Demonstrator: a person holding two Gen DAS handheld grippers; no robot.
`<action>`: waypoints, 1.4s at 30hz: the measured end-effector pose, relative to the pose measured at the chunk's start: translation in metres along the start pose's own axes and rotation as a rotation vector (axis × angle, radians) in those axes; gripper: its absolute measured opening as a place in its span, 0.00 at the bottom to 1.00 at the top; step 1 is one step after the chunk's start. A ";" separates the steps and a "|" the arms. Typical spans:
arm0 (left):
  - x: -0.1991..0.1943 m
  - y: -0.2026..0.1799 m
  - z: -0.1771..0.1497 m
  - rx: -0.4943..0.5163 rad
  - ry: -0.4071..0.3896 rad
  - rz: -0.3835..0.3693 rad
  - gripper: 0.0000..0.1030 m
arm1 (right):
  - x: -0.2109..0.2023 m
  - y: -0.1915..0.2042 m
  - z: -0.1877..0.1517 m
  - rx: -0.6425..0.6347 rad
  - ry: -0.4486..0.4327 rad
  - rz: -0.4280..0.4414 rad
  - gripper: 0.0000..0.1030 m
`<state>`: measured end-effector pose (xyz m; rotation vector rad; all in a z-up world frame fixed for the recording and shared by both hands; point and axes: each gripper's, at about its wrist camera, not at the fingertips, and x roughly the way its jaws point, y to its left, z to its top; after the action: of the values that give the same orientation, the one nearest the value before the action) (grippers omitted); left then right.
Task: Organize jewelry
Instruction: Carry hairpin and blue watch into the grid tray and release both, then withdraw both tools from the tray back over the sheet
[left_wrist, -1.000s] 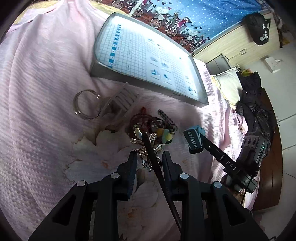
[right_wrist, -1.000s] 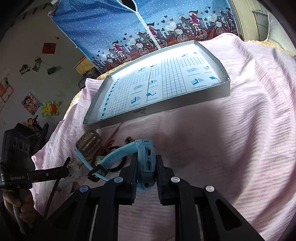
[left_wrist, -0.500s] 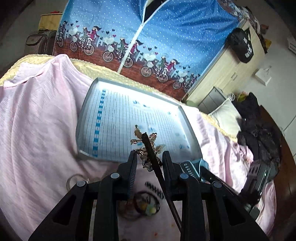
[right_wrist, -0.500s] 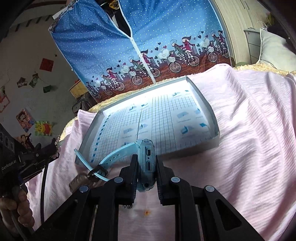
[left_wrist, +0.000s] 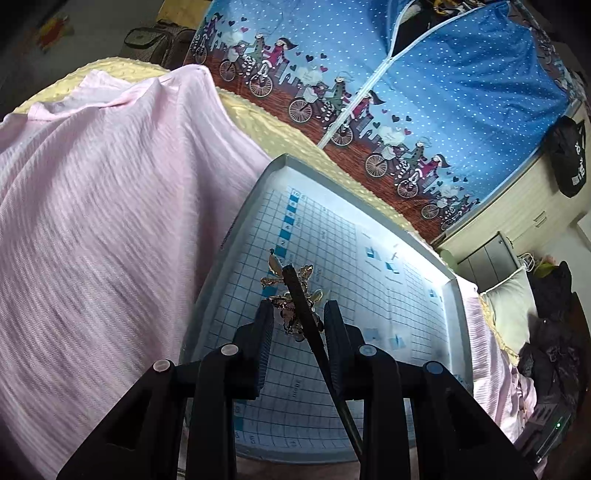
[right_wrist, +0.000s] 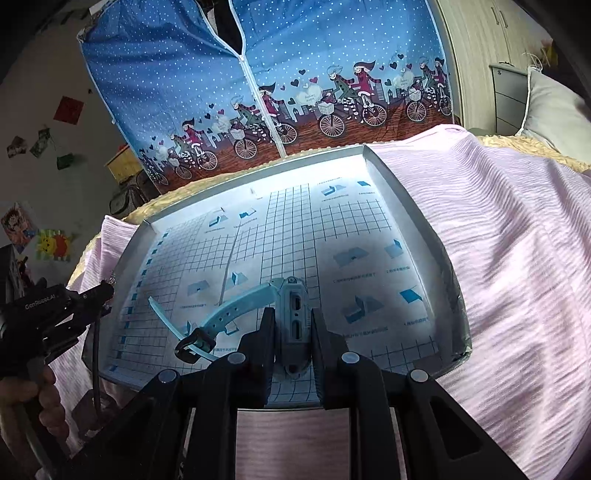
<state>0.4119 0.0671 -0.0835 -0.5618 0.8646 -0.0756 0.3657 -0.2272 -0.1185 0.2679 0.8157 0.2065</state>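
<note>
Gold brooch (left_wrist: 291, 295) clenched in my left tool (left_wrist: 297, 314), blue watch (right_wrist: 293, 310) in my right tool (right_wrist: 293, 321), both over the tray (right_wrist: 436, 240); next, lower and release.

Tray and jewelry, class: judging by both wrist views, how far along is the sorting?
Done: nothing lies in the tray yet; only its printed grid shows. In hand: the left tongs carry a gold ornament on a dark stick above the tray, and the right tongs grip a blue watch over it. Left: setting both down.
</note>
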 end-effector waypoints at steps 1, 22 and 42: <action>0.000 0.001 -0.001 0.000 0.005 0.009 0.23 | 0.002 0.000 -0.001 0.001 0.009 -0.001 0.16; -0.053 -0.052 -0.063 0.356 -0.117 0.162 0.98 | -0.069 0.027 -0.004 -0.106 -0.165 0.003 0.82; -0.232 -0.061 -0.158 0.502 -0.403 0.143 0.98 | -0.209 0.082 -0.074 -0.268 -0.393 0.089 1.00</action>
<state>0.1527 0.0118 0.0283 -0.0365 0.4621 -0.0446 0.1648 -0.1971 0.0030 0.0859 0.3813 0.3315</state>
